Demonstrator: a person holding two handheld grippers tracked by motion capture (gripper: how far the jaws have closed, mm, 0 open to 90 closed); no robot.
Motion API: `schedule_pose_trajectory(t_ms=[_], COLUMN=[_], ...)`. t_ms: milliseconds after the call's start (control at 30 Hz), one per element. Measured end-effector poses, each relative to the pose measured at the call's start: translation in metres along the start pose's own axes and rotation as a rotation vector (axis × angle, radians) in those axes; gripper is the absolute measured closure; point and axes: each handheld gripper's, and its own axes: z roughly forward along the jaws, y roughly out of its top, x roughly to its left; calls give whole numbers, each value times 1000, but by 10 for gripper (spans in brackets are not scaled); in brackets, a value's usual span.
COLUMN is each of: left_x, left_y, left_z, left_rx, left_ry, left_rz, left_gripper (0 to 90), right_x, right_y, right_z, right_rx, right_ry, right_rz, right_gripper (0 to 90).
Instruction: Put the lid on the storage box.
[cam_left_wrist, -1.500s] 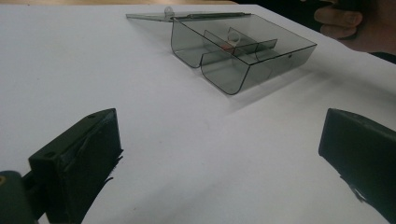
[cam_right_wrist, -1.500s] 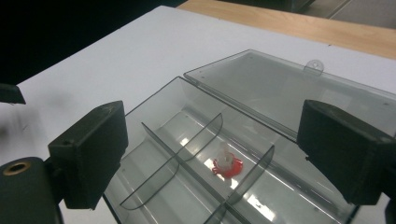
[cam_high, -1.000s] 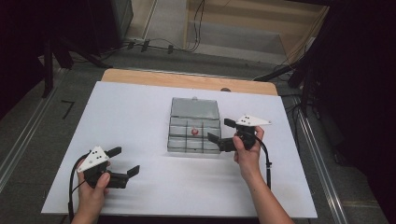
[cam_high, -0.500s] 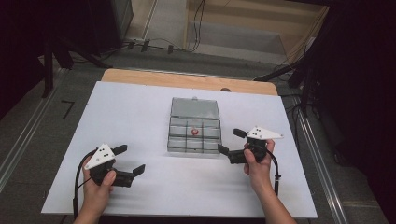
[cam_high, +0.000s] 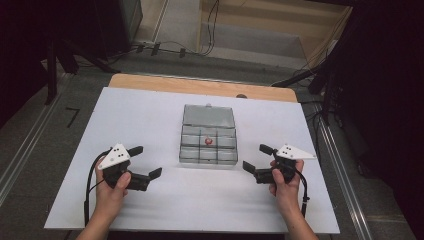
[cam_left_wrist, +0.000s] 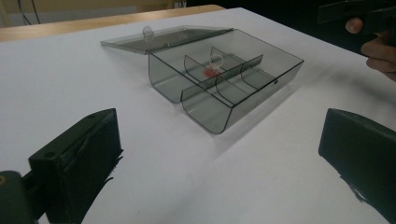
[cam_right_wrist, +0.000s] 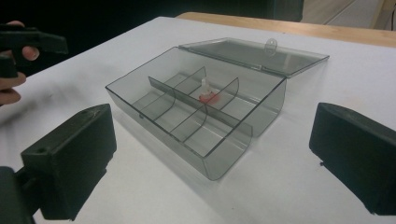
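- Compartment box (cam_high: 208, 140) sits mid-counter, lid (cam_high: 208, 116) already folded open behind it.
- A small red piece (cam_high: 208, 141) lies in the box's middle compartment, seemingly placed.
- Left gripper (cam_high: 143, 162) and right gripper (cam_high: 254, 158) flank the box, jaws apart, empty; closing the lid likely remains.

Each hand carried a black two-jaw gripper. The left gripper (cam_high: 141, 161) had a blocky black body topped by a pale grey three-cornered plate marked with a few small dark dots, and a black cable looped away from it along the forearm. The right gripper (cam_high: 255, 158) bore the same pale plate and a black cable trailing down beside the wrist. Seen close in the gripper views, the jaws were thick, matte black rectangular blocks with rounded corners, one showing a small round hole near its end. The forearms were bare, with no sleeves visible.
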Motion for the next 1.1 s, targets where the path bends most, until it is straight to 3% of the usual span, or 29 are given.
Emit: schedule_pose_trajectory(t_ms=[200,567,1100], left_x=[1,12,25], left_y=[12,29,55], left_z=[14,37,69], left_rx=[-7,-9,17], left_ry=[-12,-23,-32], left_rz=[12,-7,-8], left_gripper=[0,0,0], right_x=[-3,-5,-3], right_y=[-2,-7,-9], right_z=[-5,-2,0], right_rx=[-9,0,12], right_ry=[-11,-19,-22], right_rz=[4,3,-4], right_gripper=[0,0,0])
